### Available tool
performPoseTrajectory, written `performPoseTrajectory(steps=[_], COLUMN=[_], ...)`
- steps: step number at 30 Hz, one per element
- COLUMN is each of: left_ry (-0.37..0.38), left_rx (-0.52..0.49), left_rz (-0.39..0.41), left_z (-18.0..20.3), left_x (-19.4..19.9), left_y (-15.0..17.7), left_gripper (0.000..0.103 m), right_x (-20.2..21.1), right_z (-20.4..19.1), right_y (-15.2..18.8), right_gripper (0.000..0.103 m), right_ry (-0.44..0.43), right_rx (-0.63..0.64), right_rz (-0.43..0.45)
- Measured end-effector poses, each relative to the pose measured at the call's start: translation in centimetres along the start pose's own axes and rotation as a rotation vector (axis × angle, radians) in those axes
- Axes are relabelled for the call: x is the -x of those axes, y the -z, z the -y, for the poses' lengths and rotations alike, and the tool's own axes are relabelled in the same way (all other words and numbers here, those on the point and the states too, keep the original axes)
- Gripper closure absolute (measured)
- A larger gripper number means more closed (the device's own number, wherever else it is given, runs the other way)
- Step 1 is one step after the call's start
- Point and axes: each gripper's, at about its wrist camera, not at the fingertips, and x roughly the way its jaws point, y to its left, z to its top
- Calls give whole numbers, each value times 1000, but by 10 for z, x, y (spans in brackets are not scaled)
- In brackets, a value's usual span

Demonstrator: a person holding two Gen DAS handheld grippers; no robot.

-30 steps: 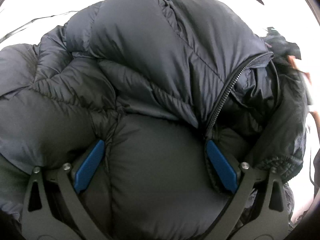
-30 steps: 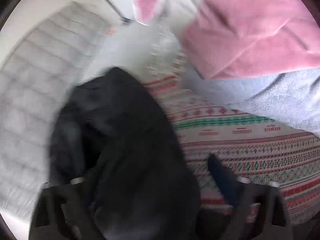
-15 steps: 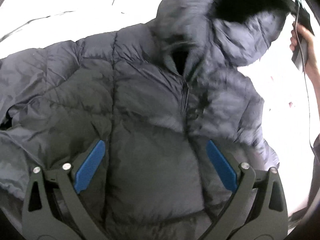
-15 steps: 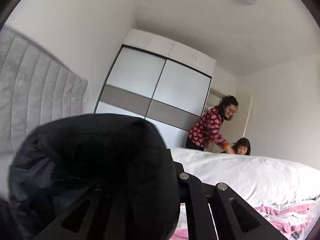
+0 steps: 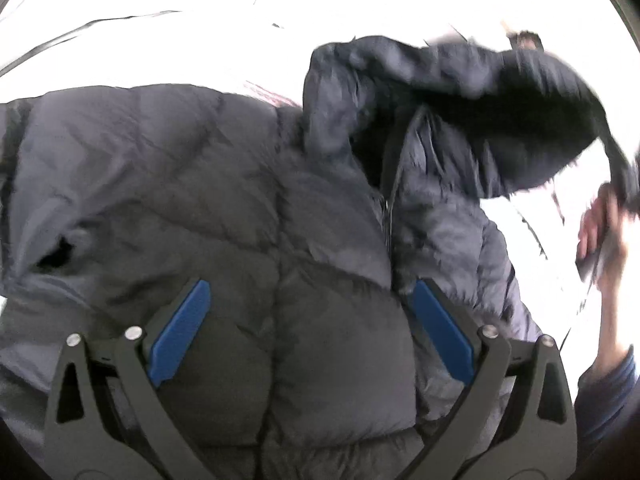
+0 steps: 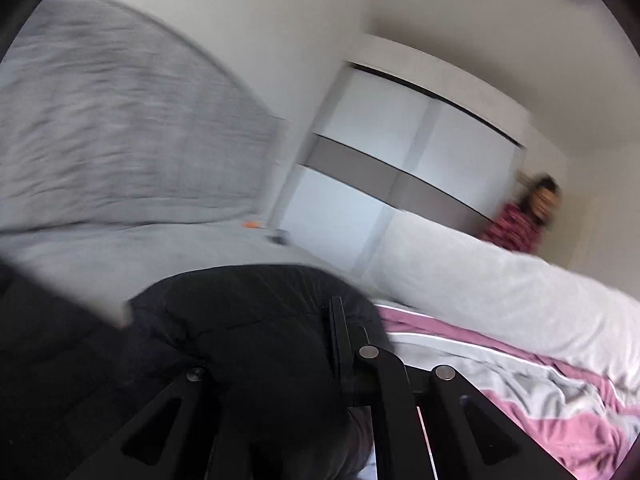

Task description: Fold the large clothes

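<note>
The dark puffer jacket [image 5: 248, 208] fills the lower left wrist view, bulging between the spread blue pads of the left gripper [image 5: 312, 332]; whether they press it is unclear. Overexposed white surrounds the jacket's edges. Its hood [image 5: 532, 120] is lifted at upper right. Only the right wrist view shows the right gripper [image 6: 340, 344] clamped on jacket fabric, the bed [image 6: 500, 304] and wardrobe [image 6: 400, 160].

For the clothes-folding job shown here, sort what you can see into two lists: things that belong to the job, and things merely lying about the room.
Belongs to the job:
- dark puffer jacket
- its hood
- left tool, open over the jacket
- right tool, shut on the hood

Just lying about:
- pink and white bedding
- grey padded headboard
- wardrobe
</note>
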Motion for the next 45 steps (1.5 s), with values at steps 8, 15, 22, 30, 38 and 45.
performPoseTrajectory(steps=[8,15,22,30,38,45], left_ry=[21,-2,25,126,45,49], left_rx=[133,55,39,72,-60,-38], left_rz=[98,73,26,-85,-138,-140], left_z=[-41,-25,-15,-8,17,14], left_x=[39,37,21,-17,-40,-35], left_y=[-28,-20,-16,-9,3,2], left_gripper=[2,2,2,2,2,2], right_x=[62,103,170,176,150,-9], right_z=[-80,-82,-52,-54,18,124], right_y=[126,157,124,141,88,52], right_gripper=[85,61,57,14,13,13], right_ry=[-331,-424,-559,-567,-440,-378], right_rx=[103,141,22,69,-24,-396], right_rz=[-365,-545,-441,-544,-330,-470])
